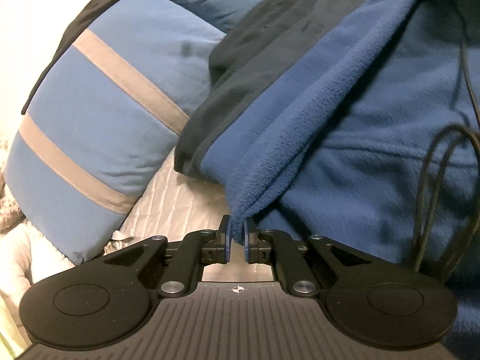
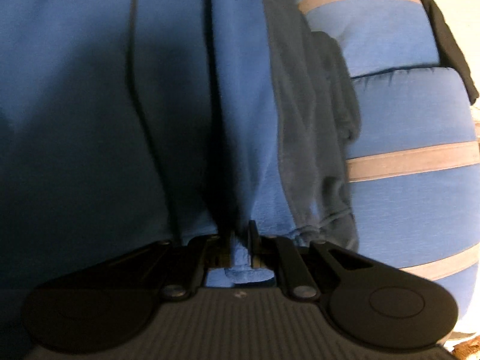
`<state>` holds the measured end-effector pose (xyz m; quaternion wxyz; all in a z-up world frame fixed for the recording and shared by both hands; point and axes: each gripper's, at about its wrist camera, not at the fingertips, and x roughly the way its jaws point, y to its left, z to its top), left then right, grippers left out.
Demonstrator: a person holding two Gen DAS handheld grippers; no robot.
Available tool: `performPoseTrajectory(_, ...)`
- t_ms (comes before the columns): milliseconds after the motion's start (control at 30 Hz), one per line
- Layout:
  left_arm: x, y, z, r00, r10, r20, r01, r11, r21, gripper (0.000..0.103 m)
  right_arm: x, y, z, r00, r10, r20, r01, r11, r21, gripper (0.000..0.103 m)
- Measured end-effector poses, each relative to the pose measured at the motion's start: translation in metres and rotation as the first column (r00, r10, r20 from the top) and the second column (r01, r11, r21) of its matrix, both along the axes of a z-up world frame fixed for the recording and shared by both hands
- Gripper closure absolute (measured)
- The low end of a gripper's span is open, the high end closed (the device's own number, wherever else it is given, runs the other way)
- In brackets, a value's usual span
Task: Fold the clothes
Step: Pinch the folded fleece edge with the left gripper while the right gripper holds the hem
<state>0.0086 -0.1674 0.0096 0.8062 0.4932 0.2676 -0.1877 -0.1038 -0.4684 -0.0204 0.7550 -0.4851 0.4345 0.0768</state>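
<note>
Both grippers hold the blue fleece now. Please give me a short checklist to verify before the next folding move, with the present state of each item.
1. Left gripper jaws shut on the blue fleece: ok, a fold of fabric is pinched between them.
2. Right gripper jaws shut on the fleece: ok, fabric bunches between them and behind.
3. Both grips on matching corners or edges: cannot tell, each view shows only its own grip.
4. Black cord free of the left gripper: cannot tell, it loops close beside the right-hand arm of the gripper.
5. Striped pillow out of the fleece's way: not ok, the dark lining edge lies against it.
6. Quilted bedcover free for laying down: cannot tell, little shows.
</note>
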Motion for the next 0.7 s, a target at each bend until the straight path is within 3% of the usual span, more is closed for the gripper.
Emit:
performPoseTrajectory(167, -0.006, 0.004, -0.004, 0.999, -0.001, -0.035, 0.002, 1.0, 0.012, 0.095, -0.006, 0.001, 0.003, 1.0, -0.01, -0.019, 0.011, 0.999, 0.035, 0.097)
performPoseTrajectory(267, -0.006, 0.01, -0.007, 0.998, 0.023, -0.059, -0.022, 0.999, 0.028, 0.102, -0.005, -0.002, 0.005, 0.999, -0.017, -0.027, 0.018, 0.999, 0.042, 0.096)
performPoseTrajectory(367, -0.004, 0.023, -0.006, 0.994, 0.069, -0.09, -0.07, 0.998, -0.007, 0.102, -0.008, -0.004, 0.004, 0.999, -0.02, -0.028, 0.021, 0.998, 0.051, 0.097)
performPoseTrajectory(567, -0.004, 0.041, 0.016, 0.985, 0.128, -0.117, -0.148, 0.973, -0.177, 0.098, -0.009, -0.006, 0.008, 1.0, -0.011, -0.016, 0.012, 0.998, 0.07, 0.096)
performPoseTrajectory(633, -0.001, 0.045, 0.027, 0.978, 0.126, -0.166, -0.169, 0.946, -0.277, 0.098, -0.009, -0.006, 0.008, 1.0, -0.007, -0.015, 0.008, 0.998, 0.065, 0.096)
performPoseTrajectory(700, 0.003, 0.049, 0.037, 0.97, 0.122, -0.211, -0.197, 0.903, -0.382, 0.097, -0.011, -0.005, 0.009, 1.0, -0.001, -0.013, 0.002, 0.998, 0.061, 0.096)
